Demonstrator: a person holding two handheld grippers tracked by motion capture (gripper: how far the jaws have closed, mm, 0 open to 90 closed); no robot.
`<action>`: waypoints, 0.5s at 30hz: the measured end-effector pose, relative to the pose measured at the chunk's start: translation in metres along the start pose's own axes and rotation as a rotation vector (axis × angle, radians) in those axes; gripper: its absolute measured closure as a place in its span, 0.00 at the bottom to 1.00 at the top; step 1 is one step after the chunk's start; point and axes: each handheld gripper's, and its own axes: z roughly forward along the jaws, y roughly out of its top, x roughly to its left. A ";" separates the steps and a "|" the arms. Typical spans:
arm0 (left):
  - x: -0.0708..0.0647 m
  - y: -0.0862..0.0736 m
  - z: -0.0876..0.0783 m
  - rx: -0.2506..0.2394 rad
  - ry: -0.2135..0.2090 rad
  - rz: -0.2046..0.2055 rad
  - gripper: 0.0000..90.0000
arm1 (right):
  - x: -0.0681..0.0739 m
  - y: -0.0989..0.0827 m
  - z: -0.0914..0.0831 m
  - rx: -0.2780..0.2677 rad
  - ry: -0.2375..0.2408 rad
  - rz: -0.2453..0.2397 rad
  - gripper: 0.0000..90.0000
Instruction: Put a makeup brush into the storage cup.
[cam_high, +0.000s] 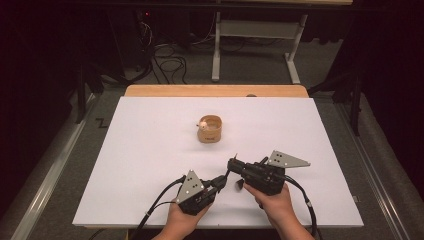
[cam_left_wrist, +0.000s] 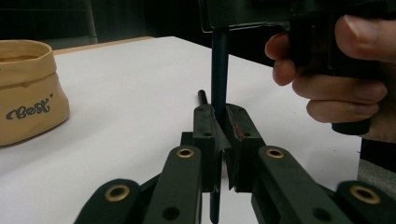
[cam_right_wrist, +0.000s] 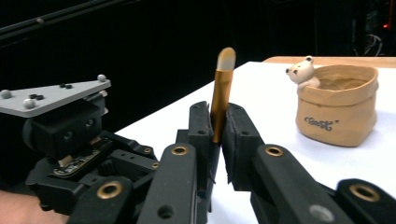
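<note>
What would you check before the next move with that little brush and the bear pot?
1. Left hand-held gripper shut on the brush's dark handle: ok.
2. Right hand-held gripper shut on the brush's gold ferrule: ok.
3. Brush bristle tip free, pointing up: ok.
4. Bear pot upright on the white board, apart from both grippers: ok.
5. Path across the board to the pot open: ok.
6. Room inside the pot for the brush: cannot tell.

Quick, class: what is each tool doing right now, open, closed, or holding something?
Left tool: closed on the brush's dark handle.
Right tool: closed on the brush's gold ferrule.
</note>
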 end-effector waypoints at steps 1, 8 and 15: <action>0.000 0.000 0.000 0.000 0.000 0.000 0.93 | 0.000 0.000 0.000 0.000 0.009 0.000 0.94; 0.000 0.000 0.000 0.002 -0.003 -0.001 0.93 | 0.001 0.000 0.001 0.004 0.009 -0.007 0.95; 0.001 0.000 0.001 0.007 -0.011 -0.009 0.93 | 0.001 0.000 0.001 0.005 0.008 -0.013 0.95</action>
